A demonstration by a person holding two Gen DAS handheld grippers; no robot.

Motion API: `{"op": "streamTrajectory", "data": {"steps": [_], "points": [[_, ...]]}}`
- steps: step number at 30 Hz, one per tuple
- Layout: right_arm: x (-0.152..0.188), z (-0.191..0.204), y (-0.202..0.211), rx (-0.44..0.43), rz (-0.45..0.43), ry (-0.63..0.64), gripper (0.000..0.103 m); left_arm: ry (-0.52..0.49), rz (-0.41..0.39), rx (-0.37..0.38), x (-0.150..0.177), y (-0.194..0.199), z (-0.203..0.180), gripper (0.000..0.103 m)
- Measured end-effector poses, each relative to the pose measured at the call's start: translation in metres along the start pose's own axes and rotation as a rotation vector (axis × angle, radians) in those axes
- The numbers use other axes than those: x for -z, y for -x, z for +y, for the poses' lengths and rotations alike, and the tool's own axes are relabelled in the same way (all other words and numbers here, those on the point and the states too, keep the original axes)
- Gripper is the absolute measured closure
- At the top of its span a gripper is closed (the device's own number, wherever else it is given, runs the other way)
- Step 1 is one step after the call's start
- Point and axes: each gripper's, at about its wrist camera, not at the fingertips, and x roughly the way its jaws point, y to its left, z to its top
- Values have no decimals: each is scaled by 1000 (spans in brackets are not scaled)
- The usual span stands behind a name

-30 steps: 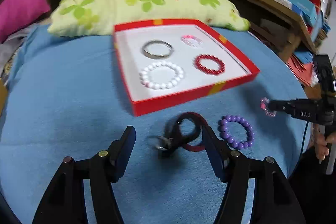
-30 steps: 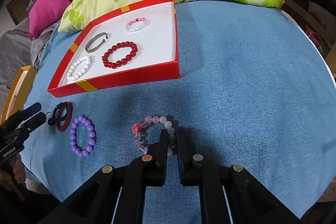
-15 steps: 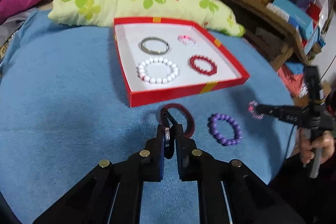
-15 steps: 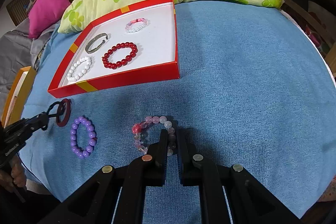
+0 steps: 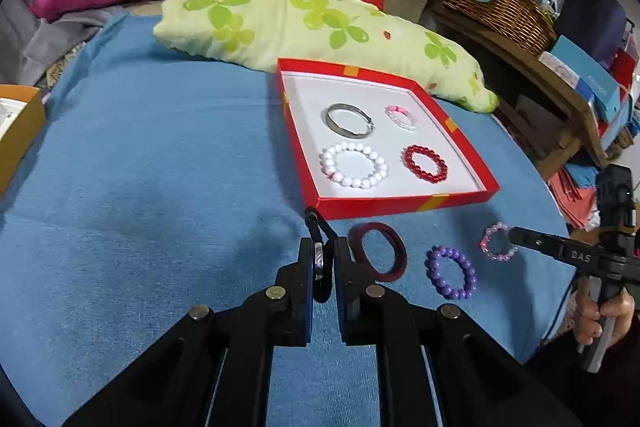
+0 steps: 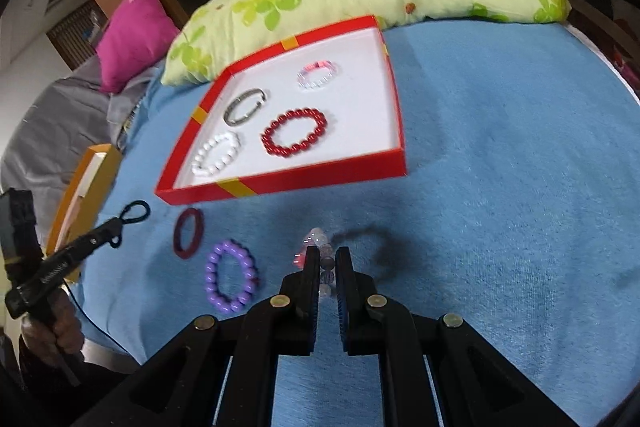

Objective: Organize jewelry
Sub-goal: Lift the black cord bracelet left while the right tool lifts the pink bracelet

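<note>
My left gripper (image 5: 320, 247) is shut on a black cord loop with a silver ring (image 5: 317, 227), held just above the blue cloth. A dark red bangle (image 5: 378, 251) and a purple bead bracelet (image 5: 452, 271) lie on the cloth to its right. My right gripper (image 6: 326, 255) is shut on a pink and clear bead bracelet (image 6: 316, 241), which hangs edge-on over its own shadow. The red box (image 5: 400, 206) holds a silver bangle (image 5: 348, 121), a small pink bracelet (image 5: 401, 117), white beads (image 5: 353, 165) and red beads (image 5: 425, 163).
A green flowered pillow (image 5: 304, 23) lies behind the box. An orange box (image 6: 86, 187) sits at the cloth's left edge. A wicker basket (image 5: 500, 3) and stacked things stand on a shelf at the right. A hand (image 5: 600, 311) grips the right tool's handle past the cloth's edge.
My left jaws closed on the black cord loop and raised it away from the dark red bangle. The pink bracelet, flat on the cloth before, now hangs lifted in my right gripper.
</note>
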Motion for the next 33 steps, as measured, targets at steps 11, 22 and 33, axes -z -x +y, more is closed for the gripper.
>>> {"op": "streamTrajectory", "data": {"steps": [11,22,33], "points": [[-4,13,10,-54,-71,7,94,-76,-70,-159,-2,9,-23,93],[-6,20,9,-63,-96,0,94,-96,-74,-275,-5,9,-29,93],[-6,31,11,-73,-121,31,94,-111,-121,-345,-9,17,-37,93]]}}
